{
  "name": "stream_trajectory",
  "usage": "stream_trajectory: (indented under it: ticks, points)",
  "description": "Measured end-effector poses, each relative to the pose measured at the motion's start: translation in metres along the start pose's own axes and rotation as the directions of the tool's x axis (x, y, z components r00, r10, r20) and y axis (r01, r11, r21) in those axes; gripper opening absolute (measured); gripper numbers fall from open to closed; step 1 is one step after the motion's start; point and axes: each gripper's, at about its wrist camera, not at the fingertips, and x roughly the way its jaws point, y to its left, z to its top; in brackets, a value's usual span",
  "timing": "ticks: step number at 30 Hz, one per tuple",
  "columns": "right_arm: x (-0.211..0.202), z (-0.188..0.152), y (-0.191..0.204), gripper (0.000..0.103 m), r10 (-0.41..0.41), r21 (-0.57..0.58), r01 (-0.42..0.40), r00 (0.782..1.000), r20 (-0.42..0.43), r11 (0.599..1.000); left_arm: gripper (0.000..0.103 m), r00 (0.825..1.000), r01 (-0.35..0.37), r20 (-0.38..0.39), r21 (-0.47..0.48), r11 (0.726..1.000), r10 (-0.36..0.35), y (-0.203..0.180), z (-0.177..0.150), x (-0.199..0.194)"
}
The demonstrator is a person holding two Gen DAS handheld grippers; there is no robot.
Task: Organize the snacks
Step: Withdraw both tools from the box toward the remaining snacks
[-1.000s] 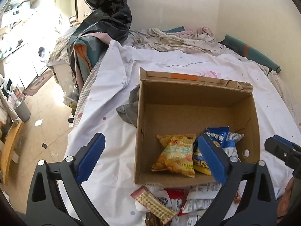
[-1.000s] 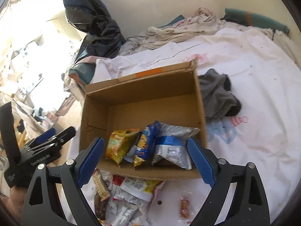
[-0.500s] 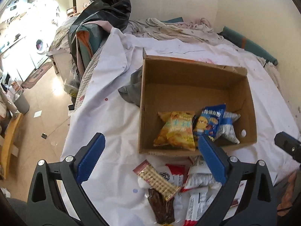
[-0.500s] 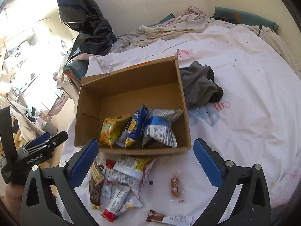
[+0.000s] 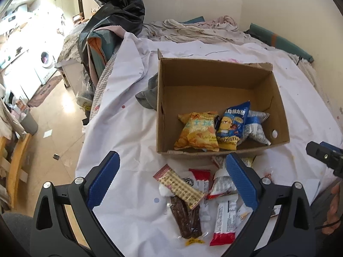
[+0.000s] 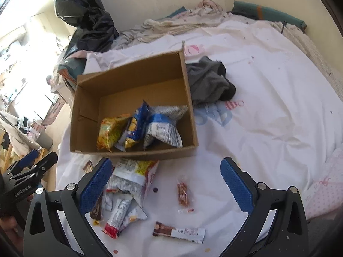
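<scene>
I had the left gripper held above the loose snacks on the near side of the cardboard box, its blue pads spread wide with nothing between them. My right gripper hung to the right of it, also on the near side of the box, its jaws just as wide apart and empty.

Inside the box I counted three packets, all against its near wall: a yellow chip bag on the left, a blue bag in the middle, and a blue-and-white bag on the right. In front of the box lay a heap of wrappers; I could not count them all, but I made out a tan checked bar, a dark brown bar and a red-and-white bar. Right of the heap sat one small clear-wrapped candy and one brown-and-white bar.

The box stood on a white bedsheet, with a grey garment touching its far side. Black plastic bags were piled beyond the box to the left, and a washing machine stood further left on the tiled floor.
</scene>
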Motion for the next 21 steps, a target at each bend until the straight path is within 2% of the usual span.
stream_trajectory:
  ticks: [3, 7, 11, 13, 14, 16, 18, 21]
  points:
    - [-0.002, -0.005, -0.012, 0.103, 0.063, 0.033, -0.064, 0.998, 0.006, 0.997, 0.098, 1.0, -0.004, -0.013, -0.009, 1.0, 0.004, 0.001, -0.004, 0.0]
    - [0.0, -0.01, -0.023, 0.103, 0.03, 0.059, -0.029, 0.999, -0.012, 0.998, 0.098, 0.997, -0.055, -0.064, -0.076, 0.996, 0.05, 0.014, -0.006, 0.008]
    - [0.01, -0.013, -0.032, 0.103, 0.023, 0.105, -0.017, 0.998, -0.055, 0.994, 0.098, 0.988, -0.054, -0.154, -0.177, 0.983, 0.027, 0.037, -0.014, 0.024]
    - [0.015, -0.014, -0.033, 0.103, 0.024, 0.118, -0.016, 0.997, -0.068, 0.993, 0.098, 0.976, -0.069, -0.219, -0.216, 0.974, 0.021, 0.046, -0.022, 0.035]
    - [0.017, -0.014, -0.034, 0.103, 0.022, 0.12, -0.013, 0.997, -0.073, 0.993, 0.098, 0.964, -0.067, -0.267, -0.238, 0.969, 0.001, 0.05, -0.027, 0.043]
    - [0.021, -0.014, -0.034, 0.103, 0.026, 0.13, -0.014, 0.996, -0.087, 0.991, 0.096, 0.949, -0.056, -0.313, -0.259, 0.964, -0.029, 0.05, -0.035, 0.052]
    - [0.025, -0.015, -0.035, 0.103, 0.026, 0.139, -0.012, 0.994, -0.105, 0.99, 0.088, 0.933, -0.04, -0.356, -0.259, 0.965, -0.057, 0.046, -0.043, 0.059]
    - [0.029, -0.016, -0.036, 0.103, 0.025, 0.147, -0.006, 0.992, -0.123, 0.989, 0.087, 0.903, -0.013, -0.419, -0.233, 0.972, -0.089, 0.033, -0.053, 0.07]
